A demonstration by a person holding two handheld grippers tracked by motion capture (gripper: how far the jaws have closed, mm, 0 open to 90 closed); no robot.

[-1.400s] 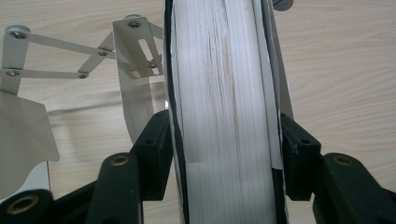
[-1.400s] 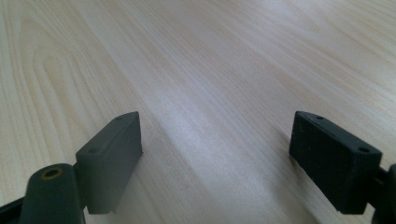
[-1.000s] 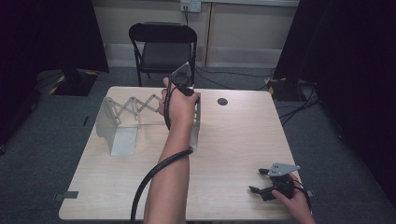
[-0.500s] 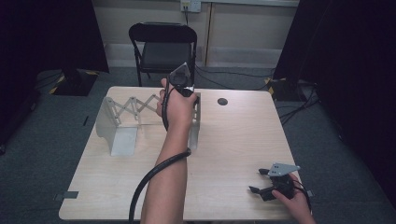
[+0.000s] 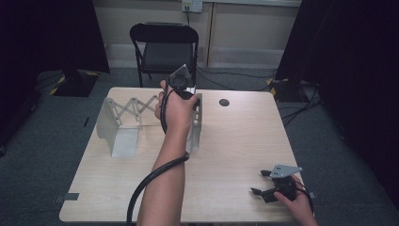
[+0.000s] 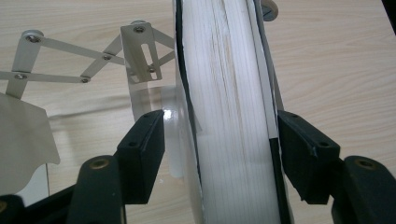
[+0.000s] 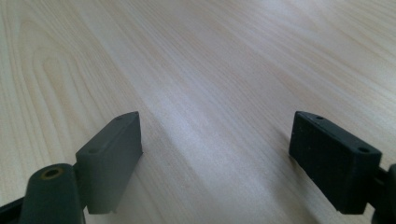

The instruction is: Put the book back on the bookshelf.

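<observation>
A metal expanding book rack (image 5: 123, 123) with a scissor linkage (image 6: 70, 60) stands on the wooden table (image 5: 235, 141). At its right end plate (image 5: 194, 140) a book (image 6: 229, 116) with white pages and a dark cover stands upright. My left gripper (image 5: 190, 101) reaches down over the book's top. In the left gripper view the left gripper (image 6: 222, 140) straddles the book, open: the right jaw sits against the cover and a narrow gap remains at the left jaw. My right gripper (image 5: 261, 183) rests open near the table's front right corner, and in its own view nothing lies between the right gripper's (image 7: 215, 158) jaws.
A small dark round disc (image 5: 224, 102) lies on the table behind and to the right of the rack. A black folding chair (image 5: 164, 47) stands beyond the far edge. Cables (image 5: 291, 108) run across the floor at the right.
The left hand has drifted slightly nearer over the book. The right gripper has stayed where it was.
</observation>
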